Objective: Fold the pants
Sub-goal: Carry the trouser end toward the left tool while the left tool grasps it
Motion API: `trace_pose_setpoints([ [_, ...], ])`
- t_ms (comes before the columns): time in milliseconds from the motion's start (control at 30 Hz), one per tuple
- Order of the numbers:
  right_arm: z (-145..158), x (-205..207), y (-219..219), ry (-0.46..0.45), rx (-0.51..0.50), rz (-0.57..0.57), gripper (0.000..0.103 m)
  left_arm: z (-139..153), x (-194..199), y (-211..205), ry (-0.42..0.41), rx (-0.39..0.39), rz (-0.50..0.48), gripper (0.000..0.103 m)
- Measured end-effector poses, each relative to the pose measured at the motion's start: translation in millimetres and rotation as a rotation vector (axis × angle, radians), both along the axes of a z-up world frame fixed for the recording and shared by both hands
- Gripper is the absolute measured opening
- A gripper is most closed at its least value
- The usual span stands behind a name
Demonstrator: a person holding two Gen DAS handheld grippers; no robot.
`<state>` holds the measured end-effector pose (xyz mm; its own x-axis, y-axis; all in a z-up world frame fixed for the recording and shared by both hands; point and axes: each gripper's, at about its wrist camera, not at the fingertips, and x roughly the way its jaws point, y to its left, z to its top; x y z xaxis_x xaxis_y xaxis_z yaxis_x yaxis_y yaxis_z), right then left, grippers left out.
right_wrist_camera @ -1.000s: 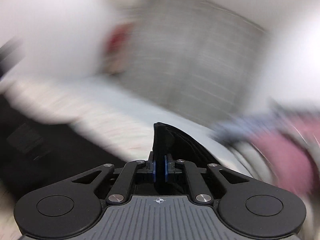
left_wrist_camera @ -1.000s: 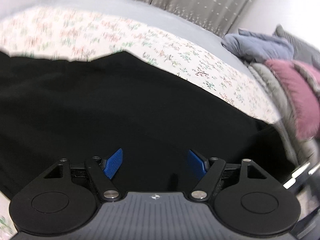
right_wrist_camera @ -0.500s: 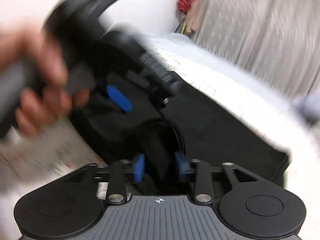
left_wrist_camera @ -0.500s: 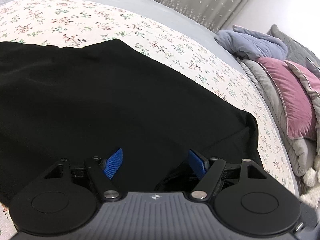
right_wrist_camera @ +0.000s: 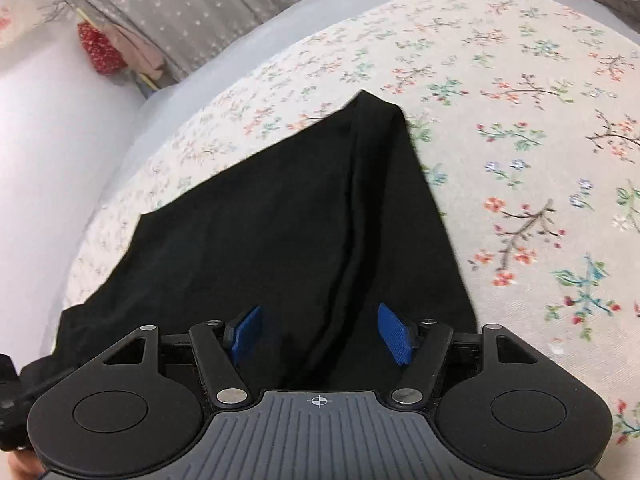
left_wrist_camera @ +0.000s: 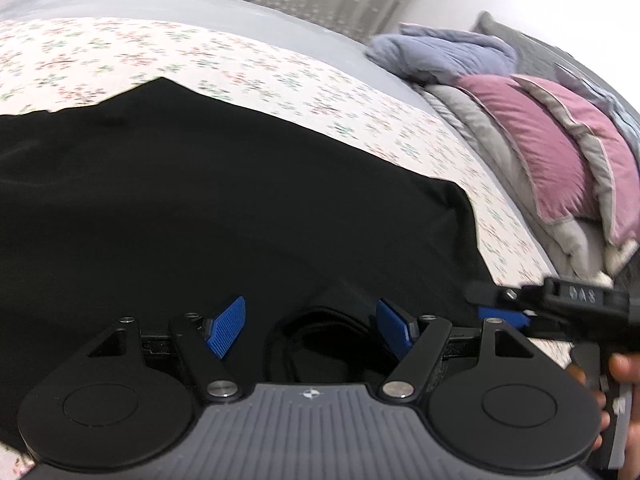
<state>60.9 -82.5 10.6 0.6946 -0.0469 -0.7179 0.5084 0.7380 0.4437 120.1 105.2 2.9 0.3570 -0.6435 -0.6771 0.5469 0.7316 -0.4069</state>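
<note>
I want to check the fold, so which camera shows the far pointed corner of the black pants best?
The right wrist view: the black fabric pants taper to a sharp corner on the floral bedsheet. The left wrist view shows only a broad dark expanse, slightly blurred.

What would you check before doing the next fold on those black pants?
1. Left tool open and free of cloth: ok, its blue pads are spread with nothing pinched.
2. Right tool open: ok, pads apart above the fabric.
3. Black pants lying flat on the flowered sheet: mostly ok, but one long ridge runs up the cloth in the right wrist view.
4. Bunched loop of fabric between the left pads: not ok, needs smoothing.
5. Pillows clear of the pants: ok.
6. Far left end of the pants: cannot tell, out of frame.
</note>
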Motion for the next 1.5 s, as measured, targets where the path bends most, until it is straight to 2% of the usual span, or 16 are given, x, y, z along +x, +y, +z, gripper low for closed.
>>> trace_pose_setpoints([
  [133, -4, 14, 12, -0.022, 0.047, 0.027, 0.066, -1, 0, -1, -0.019, 0.009, -0.033, 0.092],
  [200, -11, 14, 15, -0.049, 0.097, 0.018, 0.066, -1, 4, 3, 0.005, -0.017, -0.024, 0.093],
  [300, -6, 23, 13, -0.101, 0.179, 0.003, 0.066, -3, 12, 15, 0.054, -0.070, 0.007, 0.093],
  [400, 5, 62, 21, -0.125, 0.170, 0.053, 0.065, -3, 21, 27, 0.085, -0.102, 0.061, 0.093],
  [500, 15, 117, 34, -0.093, 0.169, 0.117, 0.066, -1, 32, 46, 0.116, -0.127, 0.137, 0.093],
  [567, 24, 139, 45, -0.109, 0.161, 0.147, 0.073, 1, 38, 56, 0.138, -0.147, 0.176, 0.093],
  [700, 34, 143, 59, -0.152, 0.139, 0.205, 0.077, 9, 43, 66, 0.145, -0.181, 0.198, 0.093],
  [800, 41, 124, 66, -0.117, 0.040, 0.237, 0.078, 11, 44, 75, 0.156, -0.194, 0.218, 0.093],
  [967, 53, 70, 69, -0.068, -0.107, 0.282, 0.078, 12, 42, 82, 0.166, -0.194, 0.254, 0.093],
  [1033, 54, 51, 80, -0.028, -0.242, 0.317, 0.078, 12, 42, 78, 0.162, -0.189, 0.256, 0.093],
  [1100, 51, 35, 99, -0.030, -0.386, 0.382, 0.078, 11, 39, 74, 0.156, -0.178, 0.239, 0.093],
  [1133, 47, 29, 108, -0.035, -0.427, 0.417, 0.078, 10, 37, 71, 0.154, -0.173, 0.228, 0.093],
  [1300, 24, 32, 141, -0.028, -0.473, 0.541, 0.074, 7, 36, 53, 0.162, -0.177, 0.165, 0.093],
  [1433, 14, 25, 178, -0.050, -0.651, 0.668, 0.074, 10, 40, 47, 0.156, -0.208, 0.124, 0.098],
  [1500, 9, 17, 194, -0.066, -0.702, 0.738, 0.070, 10, 42, 41, 0.149, -0.197, 0.109, 0.100],
])
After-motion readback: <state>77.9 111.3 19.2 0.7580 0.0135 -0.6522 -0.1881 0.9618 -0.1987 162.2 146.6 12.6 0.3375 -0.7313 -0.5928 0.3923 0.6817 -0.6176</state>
